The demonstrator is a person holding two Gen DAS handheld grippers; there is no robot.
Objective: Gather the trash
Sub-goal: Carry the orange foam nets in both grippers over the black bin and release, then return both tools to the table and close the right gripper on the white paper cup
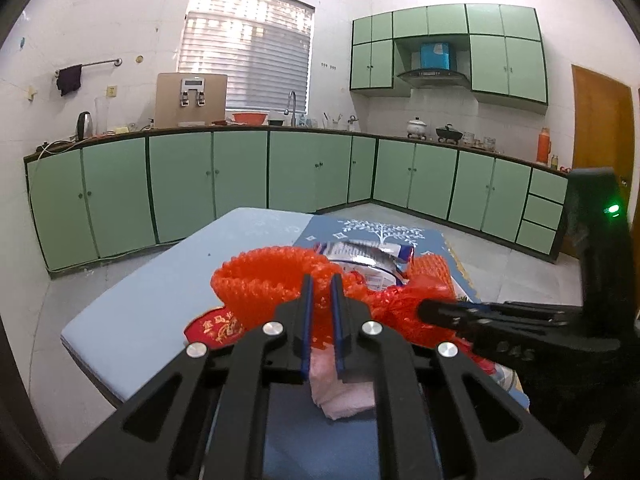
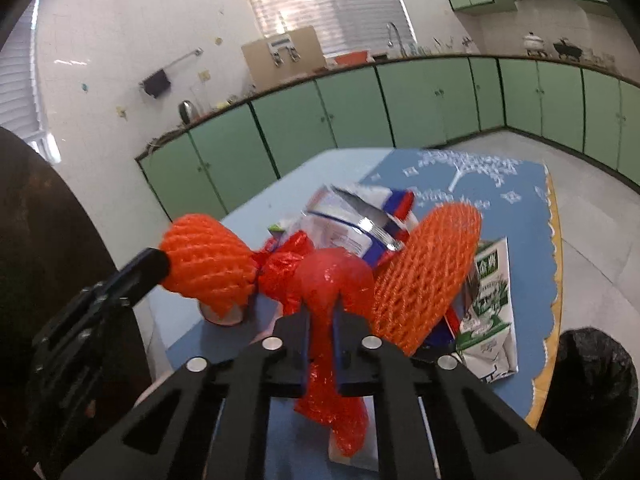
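Observation:
A pile of trash hangs above the blue table (image 1: 160, 280). My left gripper (image 1: 322, 284) is shut on an orange foam fruit net (image 1: 260, 280), with a pink tissue (image 1: 340, 392) behind its fingers. My right gripper (image 2: 322, 316) is shut on a red plastic bag (image 2: 332, 280); it also shows from the side in the left wrist view (image 1: 430, 310). A second orange net (image 2: 424, 268), a crumpled white-blue wrapper (image 2: 352, 216) and a green-white milk carton (image 2: 488, 312) hang or lie with the bag. A red printed packet (image 1: 216, 328) lies under the pile.
A blue mat with a white tree print (image 2: 480, 184) covers the table's right part. A black-lined bin (image 2: 588, 392) stands off the table's right edge. Green kitchen cabinets (image 1: 240, 176) line the walls beyond.

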